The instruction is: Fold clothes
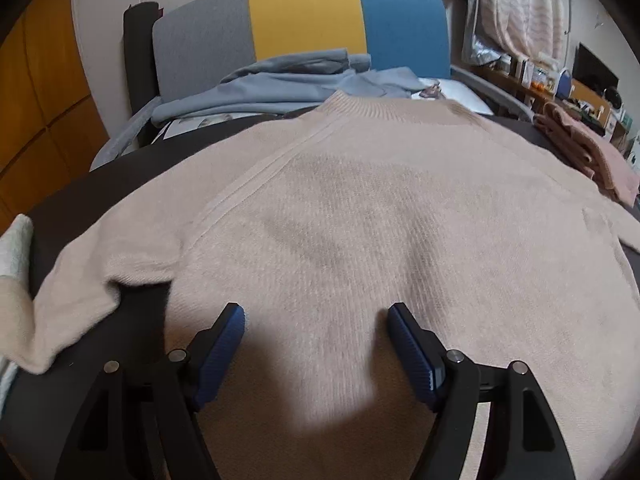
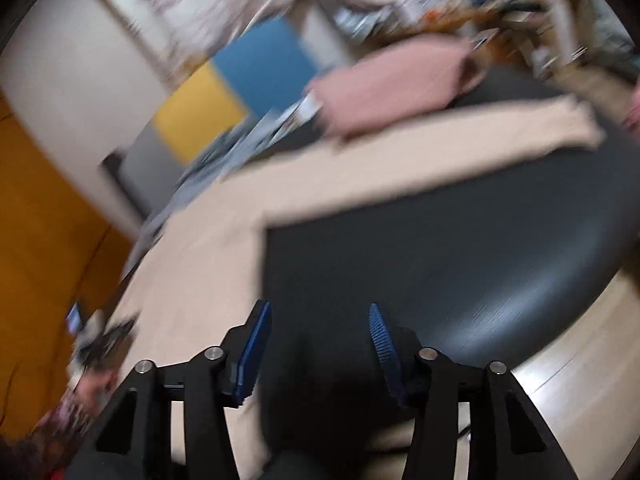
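Observation:
A pale beige knit sweater lies spread flat on a dark table, collar away from me, one sleeve trailing off to the left. My left gripper hovers over the sweater's lower body, its blue-padded jaws wide open with nothing between them. The right wrist view is blurred: the same sweater lies to the left, its other sleeve stretched across the table. There my right gripper is over bare tabletop, jaws apart and empty.
A folded pink garment rests at the table's far right. Blue-grey clothes are heaped on a grey, yellow and blue chair behind the table. A cluttered shelf is at right, orange cupboards at left.

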Available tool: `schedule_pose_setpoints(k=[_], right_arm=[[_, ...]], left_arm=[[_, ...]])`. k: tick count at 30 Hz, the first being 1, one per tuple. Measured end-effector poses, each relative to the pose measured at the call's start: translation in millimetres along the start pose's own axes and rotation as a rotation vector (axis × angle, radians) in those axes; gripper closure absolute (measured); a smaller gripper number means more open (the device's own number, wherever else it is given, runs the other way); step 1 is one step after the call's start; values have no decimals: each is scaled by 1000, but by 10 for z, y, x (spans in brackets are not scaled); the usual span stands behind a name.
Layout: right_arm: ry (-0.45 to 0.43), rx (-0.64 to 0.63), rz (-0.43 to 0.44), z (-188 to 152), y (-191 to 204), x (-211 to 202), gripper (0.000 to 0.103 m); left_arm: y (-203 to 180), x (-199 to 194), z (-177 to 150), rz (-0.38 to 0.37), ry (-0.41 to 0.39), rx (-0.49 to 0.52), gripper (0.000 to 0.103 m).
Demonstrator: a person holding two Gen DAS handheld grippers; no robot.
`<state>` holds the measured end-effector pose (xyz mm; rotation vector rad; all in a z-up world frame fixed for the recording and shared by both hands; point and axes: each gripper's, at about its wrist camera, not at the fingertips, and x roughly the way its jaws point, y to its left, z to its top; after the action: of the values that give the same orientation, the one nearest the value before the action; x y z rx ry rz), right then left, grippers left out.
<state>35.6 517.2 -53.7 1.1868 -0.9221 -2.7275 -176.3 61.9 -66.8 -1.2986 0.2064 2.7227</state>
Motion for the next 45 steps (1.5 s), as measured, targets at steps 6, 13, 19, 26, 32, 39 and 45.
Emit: schedule_pose_setpoints(k=[6, 13, 19, 26, 32, 39, 45], right_arm=[[166, -148, -29, -488, 353, 221, 52], [148, -211, -30, -589, 510, 423, 49], [118, -379, -98, -698, 885, 522, 54], [70, -410, -163, -535, 1107, 413, 96], [193, -341, -163, -512, 860, 481, 96], [130, -191, -152, -281, 620, 340, 86], [26, -383, -173, 36, 1116, 605, 63]], left_arm=[[-50, -416, -364, 92, -90, 142, 29], [501, -654, -836, 75, -65, 3, 29], [1062, -885, -1248, -85, -99, -339, 30], [815, -919, -1325, 27, -87, -140, 29], [811, -921, -1358, 28, -82, -150, 27], [809, -1059, -1156, 42, -62, -142, 33], [415, -807, -585, 22, -120, -42, 33]])
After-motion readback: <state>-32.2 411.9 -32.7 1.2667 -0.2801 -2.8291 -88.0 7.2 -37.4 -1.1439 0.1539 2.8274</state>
